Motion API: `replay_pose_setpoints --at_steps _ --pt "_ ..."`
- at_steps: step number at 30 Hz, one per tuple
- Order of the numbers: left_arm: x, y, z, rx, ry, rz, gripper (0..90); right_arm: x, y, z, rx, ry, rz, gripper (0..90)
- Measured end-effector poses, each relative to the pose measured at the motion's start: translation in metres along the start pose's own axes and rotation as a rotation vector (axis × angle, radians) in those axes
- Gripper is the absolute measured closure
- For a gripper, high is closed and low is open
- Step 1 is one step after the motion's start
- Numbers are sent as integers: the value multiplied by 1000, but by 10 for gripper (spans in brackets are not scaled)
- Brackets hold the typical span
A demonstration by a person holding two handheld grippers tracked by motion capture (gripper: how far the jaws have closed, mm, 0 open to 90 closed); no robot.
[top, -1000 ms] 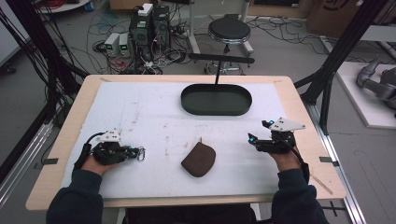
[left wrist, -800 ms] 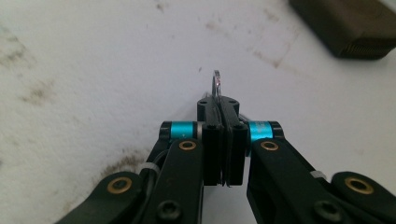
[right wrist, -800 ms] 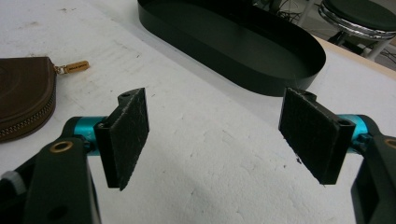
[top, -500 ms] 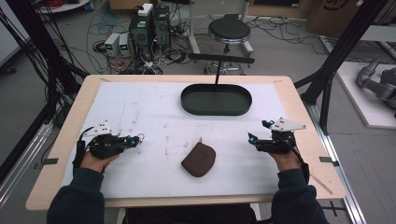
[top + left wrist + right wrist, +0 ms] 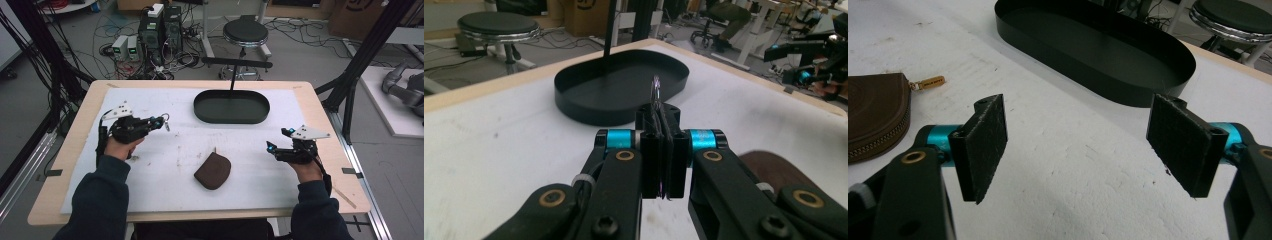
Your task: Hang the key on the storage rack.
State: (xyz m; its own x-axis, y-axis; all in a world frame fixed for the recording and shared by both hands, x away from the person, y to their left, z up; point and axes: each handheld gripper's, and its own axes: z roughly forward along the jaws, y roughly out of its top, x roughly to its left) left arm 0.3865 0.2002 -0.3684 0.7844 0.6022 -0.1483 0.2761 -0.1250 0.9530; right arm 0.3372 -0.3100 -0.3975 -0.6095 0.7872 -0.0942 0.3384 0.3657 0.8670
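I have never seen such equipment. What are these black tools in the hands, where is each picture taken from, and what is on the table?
A person sits at a table and holds a hand tool in each hand. Each tool is a gripper with two black jaws.

The high view looks down from above. There the left gripper is on the left and the right gripper on the right. The other two pictures come from small cameras riding on the grippers, looking along their jaws.

On the table lie a black oval tray, which looks empty, and a brown zip pouch.

The left gripper is shut on a small metal ring. The right gripper is open and holds nothing.
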Motion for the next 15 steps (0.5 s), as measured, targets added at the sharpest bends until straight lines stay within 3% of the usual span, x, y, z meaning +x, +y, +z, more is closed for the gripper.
replay_pose_setpoints --at_steps 2,3,4,5,6,7,8,9,15 --pt "1 5 5 2 -6 3 880 0 0 0 1 1 -2 247" --pt "3 18 21 15 -12 13 880 0 0 0 -2 3 2 247" --pt "3 18 21 15 -12 13 880 0 0 1 -3 2 3 246" --pt "6 31 37 37 -18 26 880 0 0 1 -5 3 5 247" --pt "6 31 37 37 -18 26 880 0 0 1 -5 4 4 246" --pt "9 44 53 50 -24 37 880 -1 0 1 -7 5 3 246" --pt "9 44 53 50 -24 37 880 -1 0 1 -7 5 3 246" --pt "13 56 68 52 -36 33 880 -1 0 1 -7 6 1 247" --pt "26 84 106 53 -53 37 880 -2 -1 2 -8 12 9 246"
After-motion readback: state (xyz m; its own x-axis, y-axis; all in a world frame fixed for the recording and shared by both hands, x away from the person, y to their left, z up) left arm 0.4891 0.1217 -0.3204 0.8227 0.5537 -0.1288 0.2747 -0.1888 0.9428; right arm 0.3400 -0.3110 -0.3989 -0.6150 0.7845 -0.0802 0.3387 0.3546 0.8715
